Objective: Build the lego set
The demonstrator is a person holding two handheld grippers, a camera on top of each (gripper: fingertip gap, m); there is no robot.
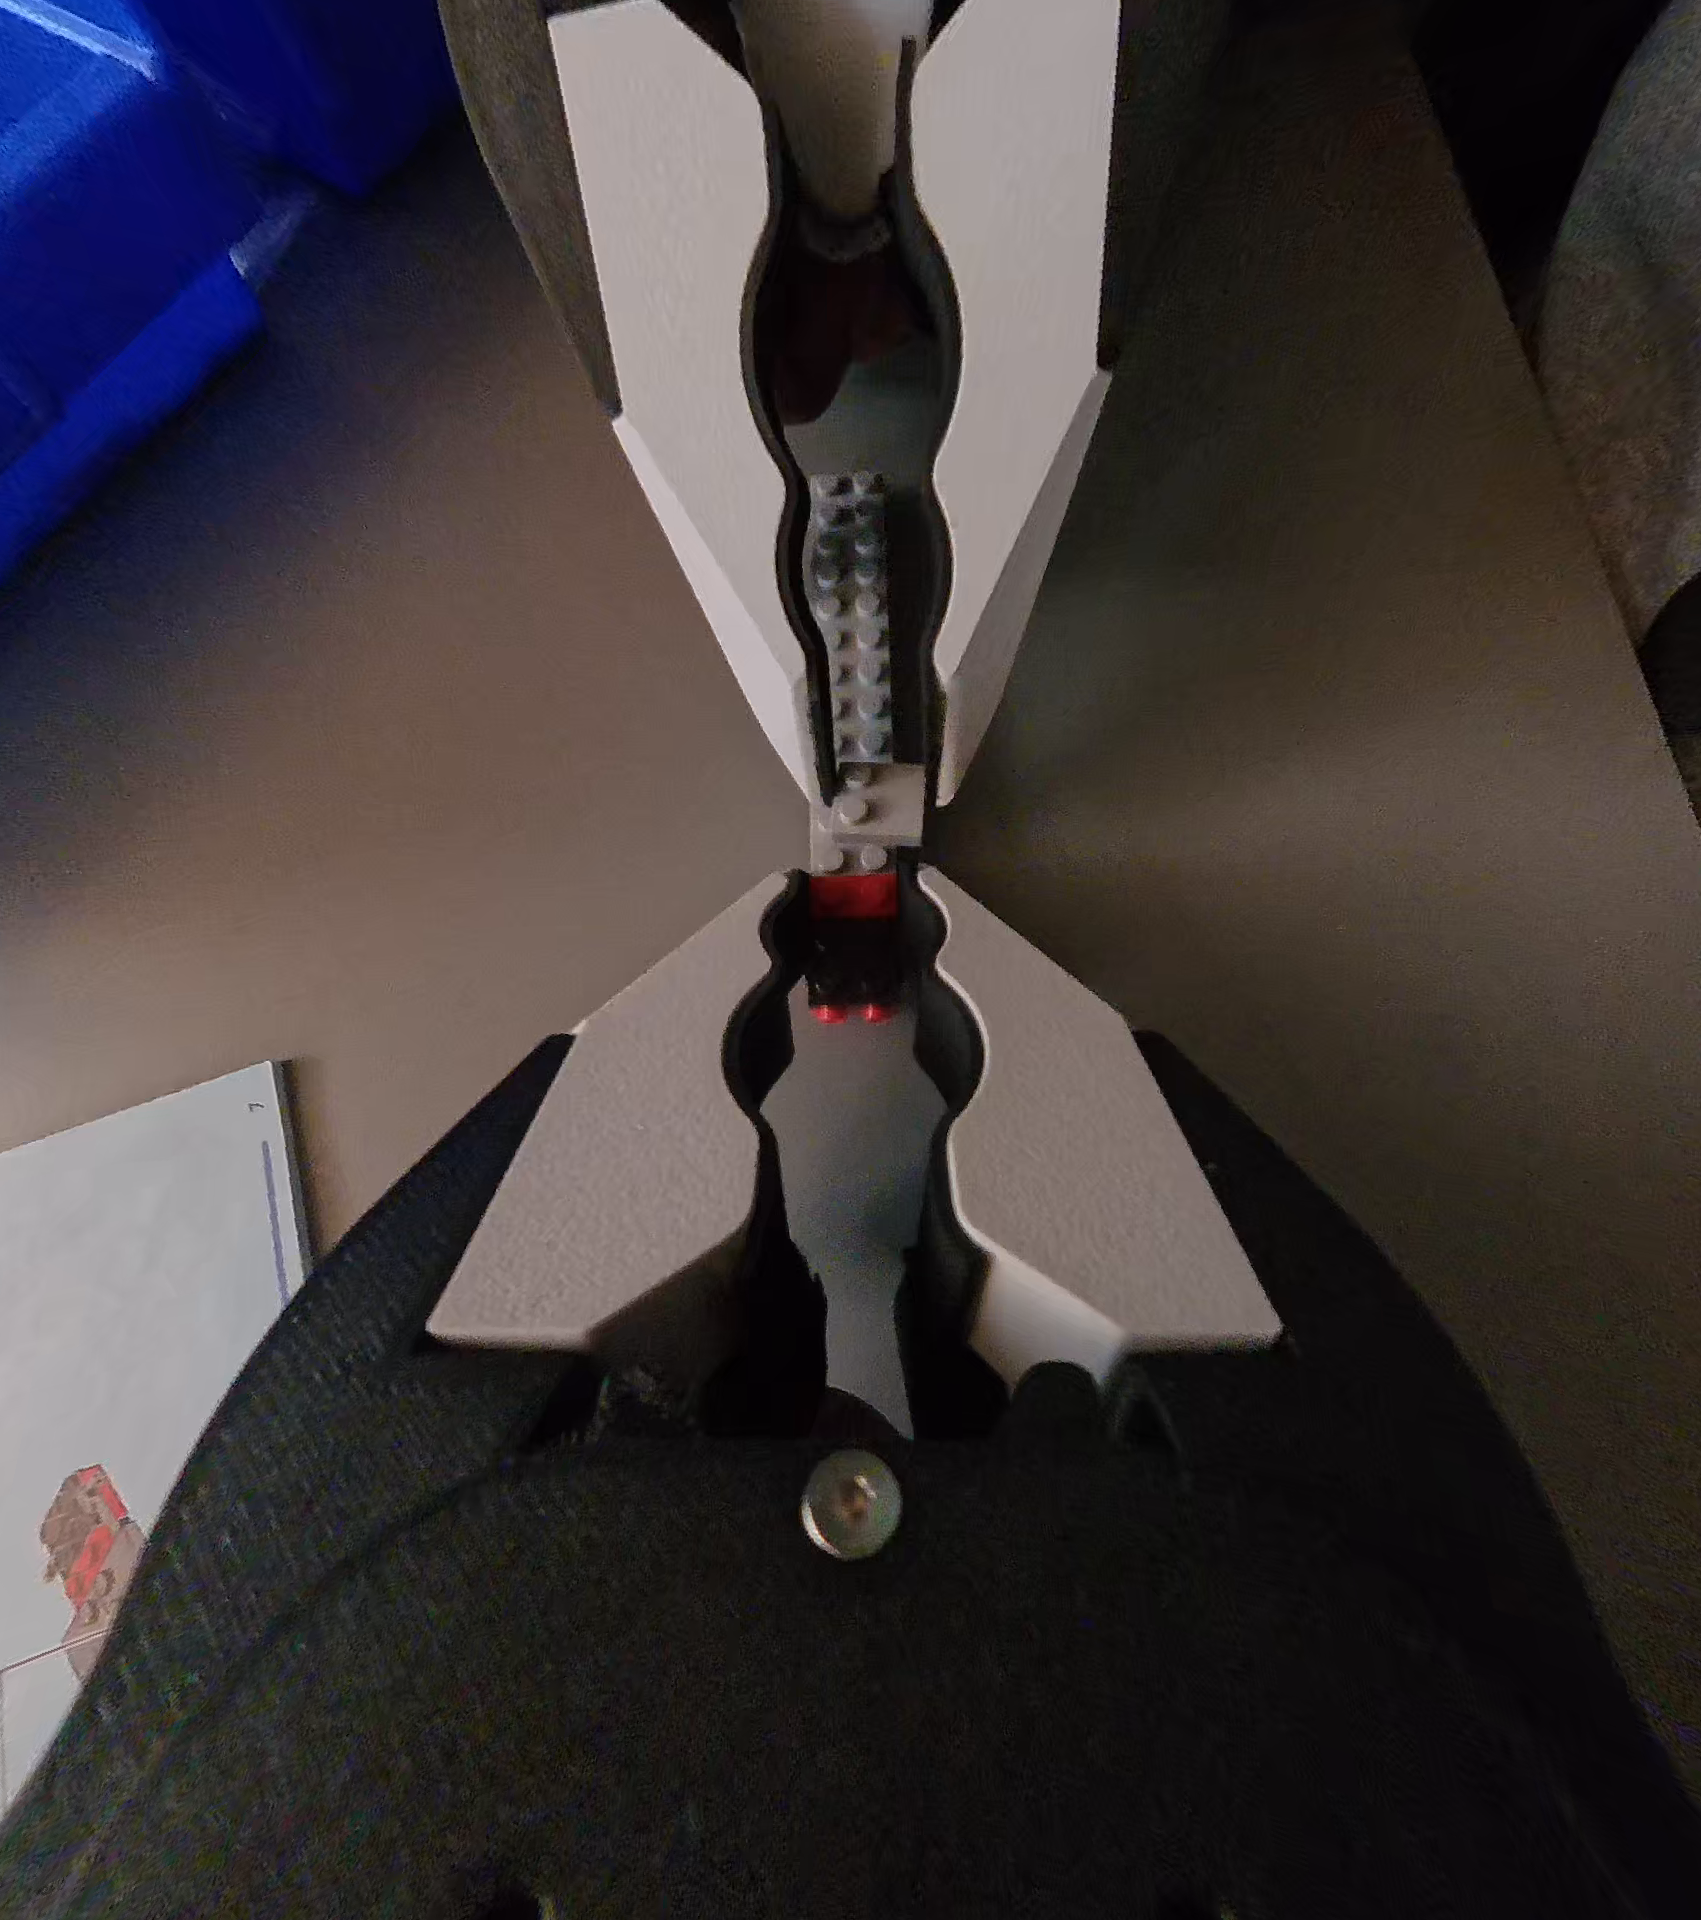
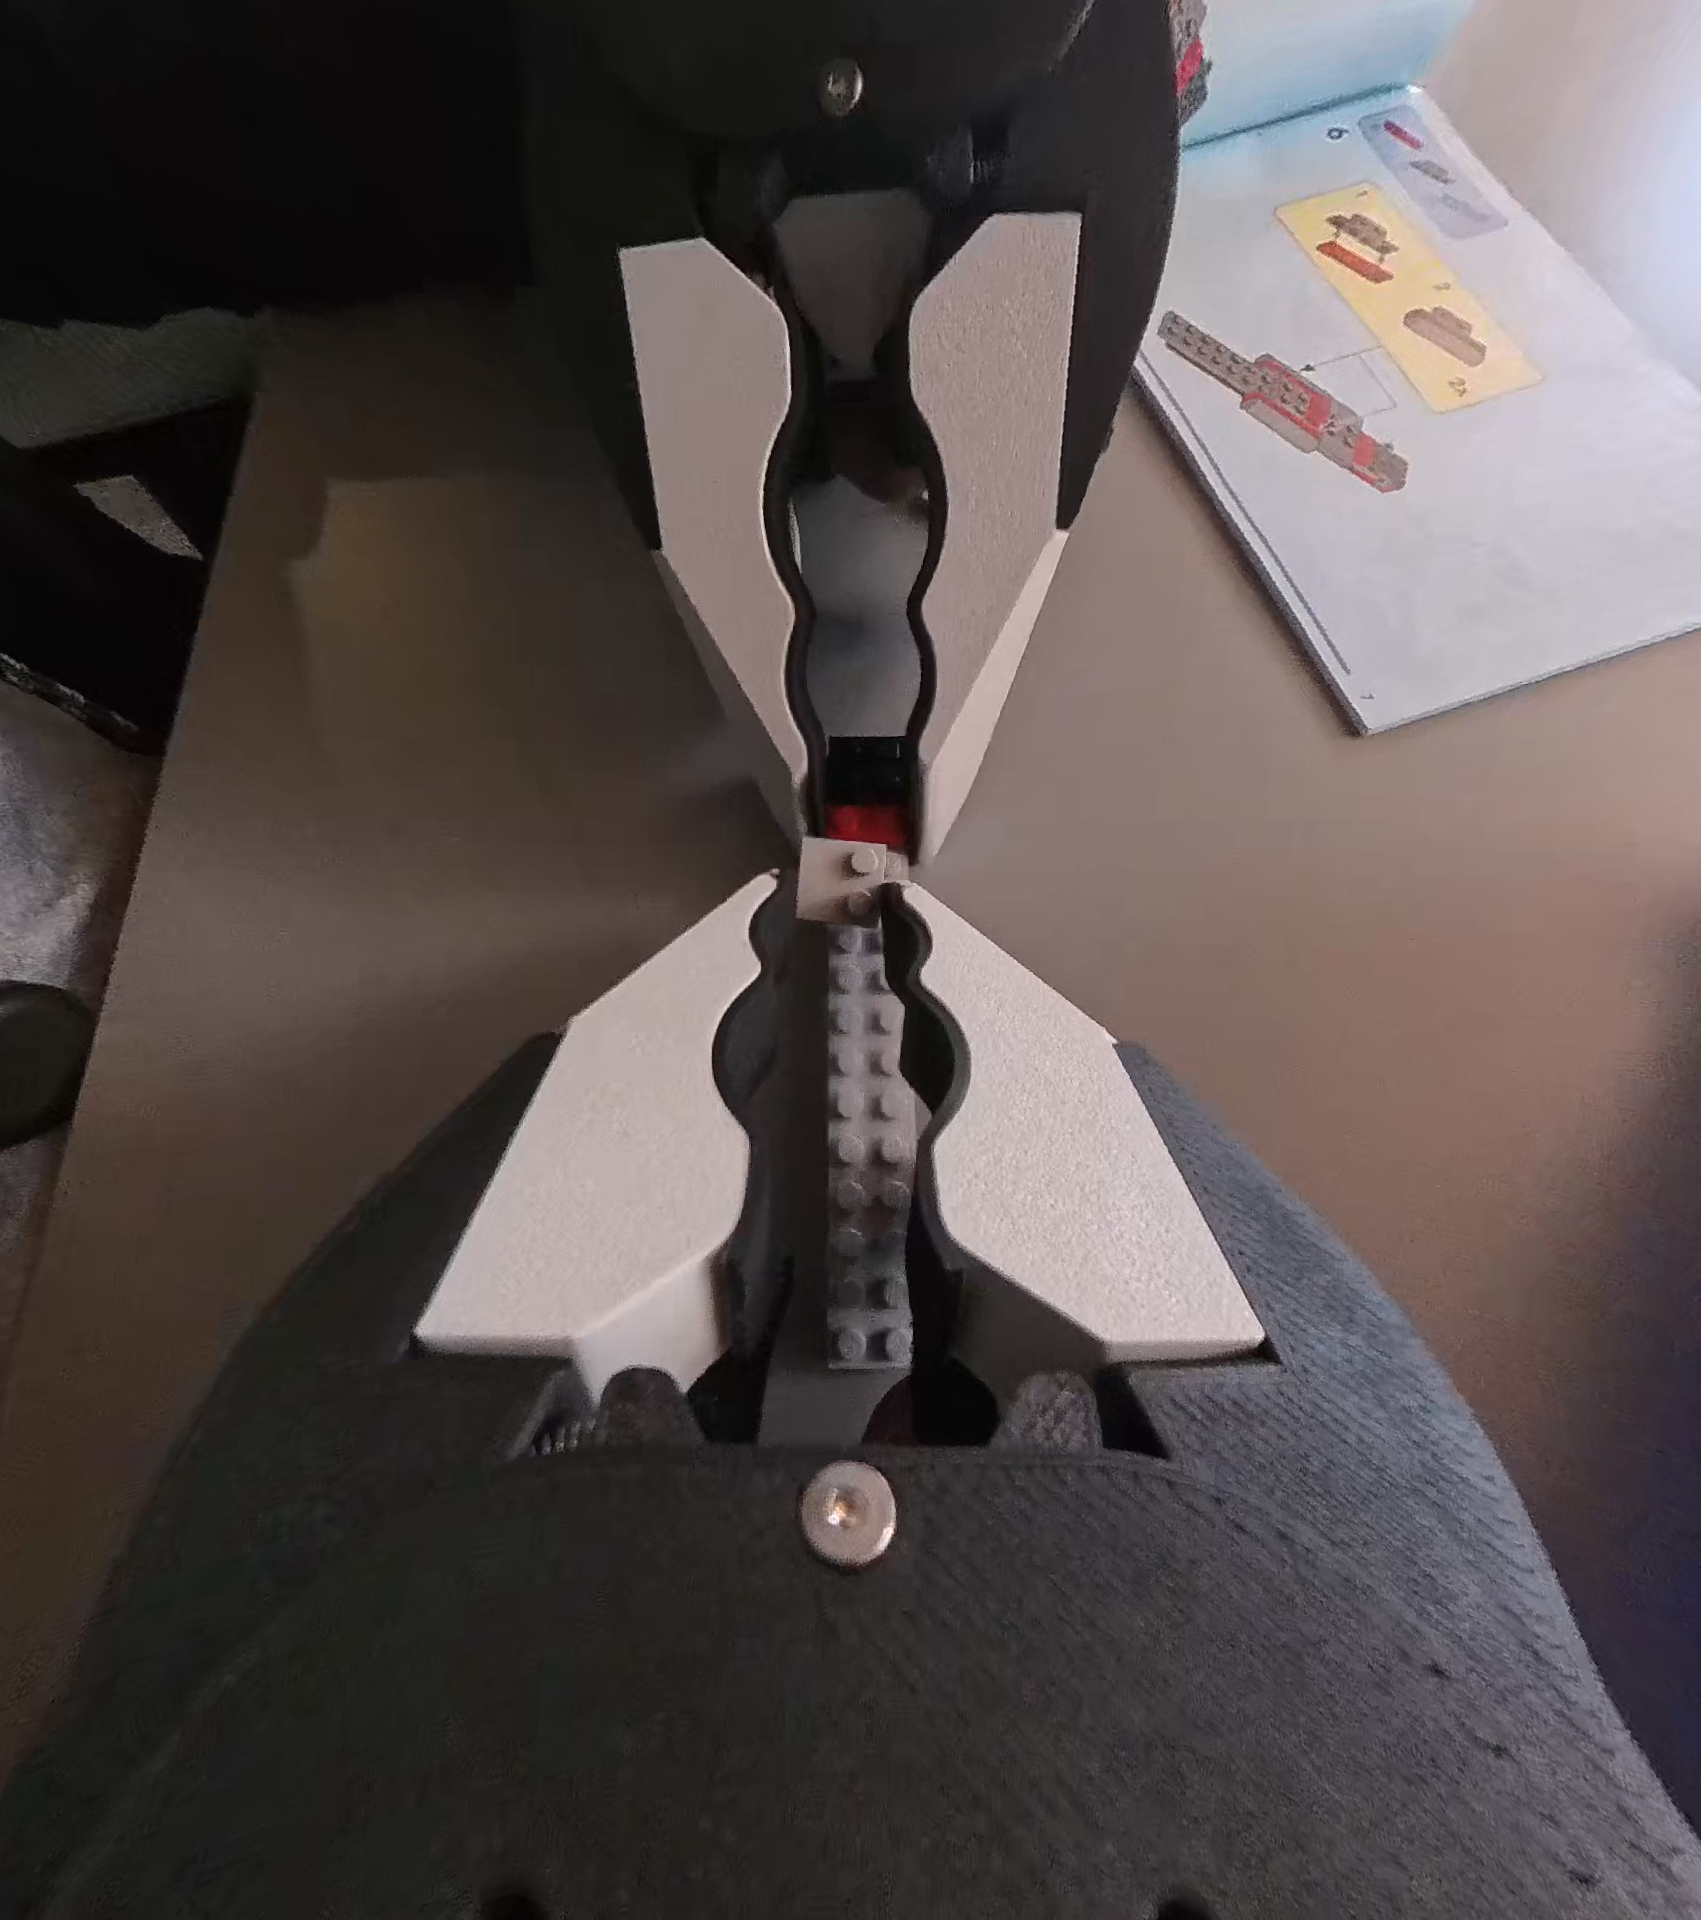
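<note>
- Both claws meet tip to tip above the table (image 1: 306,779): our left gripper (image 1: 854,914) is closed down on a small red-and-black sub-assembly (image 1: 852,951), and our right gripper (image 2: 846,914) is clamped along a long grey studded plate (image 2: 867,1164).
- From the left wrist view, the plate (image 1: 851,613) runs lengthwise between the right claw's wavy pads, with a light grey piece (image 1: 867,816) at its near end, touching the red block.
- From the right wrist view, that same light grey piece (image 2: 841,878) sits just past our fingertips, and the red-and-black block (image 2: 865,795) is pinched in the opposite claw beyond it.
- We judge the step in hand to be joining the red-and-black unit onto the end of the grey plate; whether the studs are already seated we cannot tell.
- An open instruction booklet (image 2: 1511,416) lies on the table nearby, and a blue parts bin (image 1: 46,343) stands further off.
- Next, we think, comes a firm, straight squeeze of the two pieces together, keeping both claws in line so nothing twists or pops loose.
- Afterwards one claw would need to let go without dragging the joint apart.
</note>
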